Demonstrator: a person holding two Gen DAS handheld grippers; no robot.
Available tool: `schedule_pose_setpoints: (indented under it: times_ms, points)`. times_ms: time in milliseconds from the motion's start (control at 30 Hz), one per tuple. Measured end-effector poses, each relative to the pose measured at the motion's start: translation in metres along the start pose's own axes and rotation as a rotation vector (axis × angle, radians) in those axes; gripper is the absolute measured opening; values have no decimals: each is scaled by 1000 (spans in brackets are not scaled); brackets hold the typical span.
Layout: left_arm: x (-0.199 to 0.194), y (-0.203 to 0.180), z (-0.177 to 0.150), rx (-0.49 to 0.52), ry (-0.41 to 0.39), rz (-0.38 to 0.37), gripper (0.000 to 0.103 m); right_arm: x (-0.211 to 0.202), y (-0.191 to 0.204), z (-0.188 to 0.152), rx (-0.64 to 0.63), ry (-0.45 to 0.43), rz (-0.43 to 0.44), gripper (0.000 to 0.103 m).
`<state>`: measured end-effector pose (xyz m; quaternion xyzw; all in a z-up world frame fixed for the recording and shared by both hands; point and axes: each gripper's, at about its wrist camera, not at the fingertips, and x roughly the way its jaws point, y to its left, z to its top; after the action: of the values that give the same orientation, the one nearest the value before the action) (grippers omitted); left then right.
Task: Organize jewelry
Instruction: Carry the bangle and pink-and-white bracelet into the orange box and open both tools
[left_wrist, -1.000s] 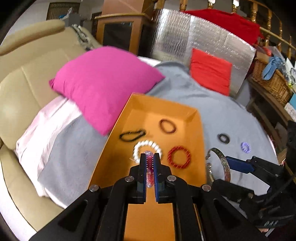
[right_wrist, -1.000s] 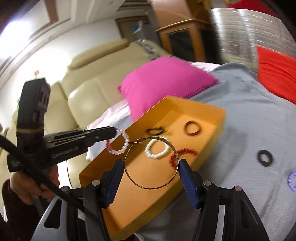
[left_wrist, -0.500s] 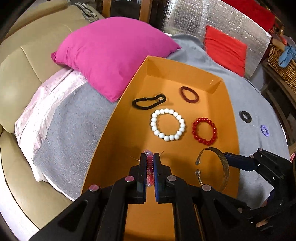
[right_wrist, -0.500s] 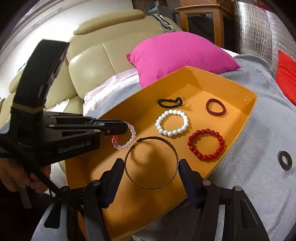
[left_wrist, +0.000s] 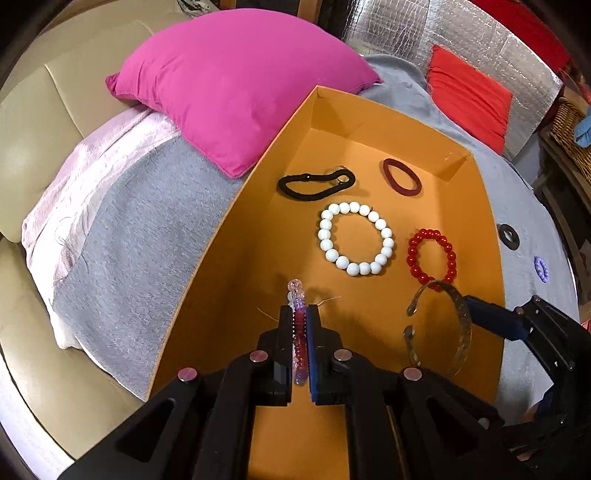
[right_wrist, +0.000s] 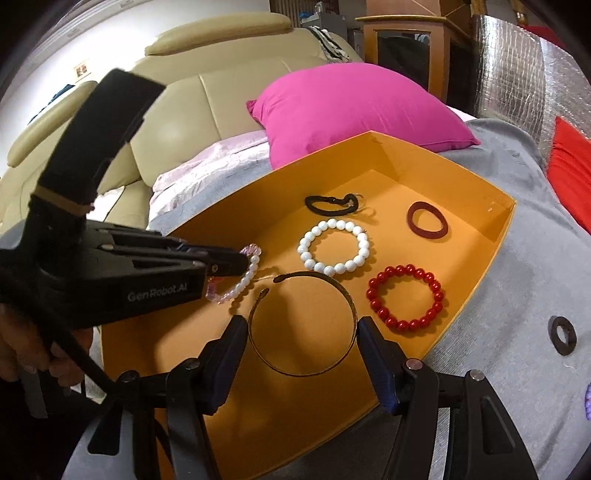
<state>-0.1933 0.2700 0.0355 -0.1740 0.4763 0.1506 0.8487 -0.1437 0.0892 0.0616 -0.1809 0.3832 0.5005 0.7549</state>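
Note:
An orange box (left_wrist: 484, 236) (right_wrist: 491, 258) lies on a grey blanket. In it are a white bead bracelet (left_wrist: 355, 238) (right_wrist: 333, 246), a red bead bracelet (left_wrist: 432, 260) (right_wrist: 405, 297), a black hair tie (left_wrist: 314, 183) (right_wrist: 330, 204) and a dark red hair tie (left_wrist: 401, 176) (right_wrist: 427, 223). My left gripper (left_wrist: 300, 317) (right_wrist: 236, 264) is shut on a pink and clear bead bracelet (left_wrist: 297, 332) (right_wrist: 236, 286) just above the box floor. My right gripper (right_wrist: 301, 332) holds a thin metal bangle (right_wrist: 301, 325) (left_wrist: 443, 325) by its sides, low over the box.
A magenta cushion (left_wrist: 236, 85) (right_wrist: 354, 110) touches the box's far left side. A black ring (left_wrist: 509, 236) (right_wrist: 563, 335) and a purple ring (left_wrist: 541, 268) lie on the blanket right of the box. A red cushion (left_wrist: 469, 92) and a beige sofa (right_wrist: 221, 85) are behind.
Both grippers have come down lower and further in over the box with their bracelets. The box contents have not moved.

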Motion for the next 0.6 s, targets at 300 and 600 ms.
schedule_pose_setpoints:
  times_ms: [300,600]
  points:
    - [3,3,4,-13,-16,12,7,0,-4,3,6,4,26,70]
    - [-3,-9,6,27,-62,-12,19,-20,-29,7,103,-49,66,70]
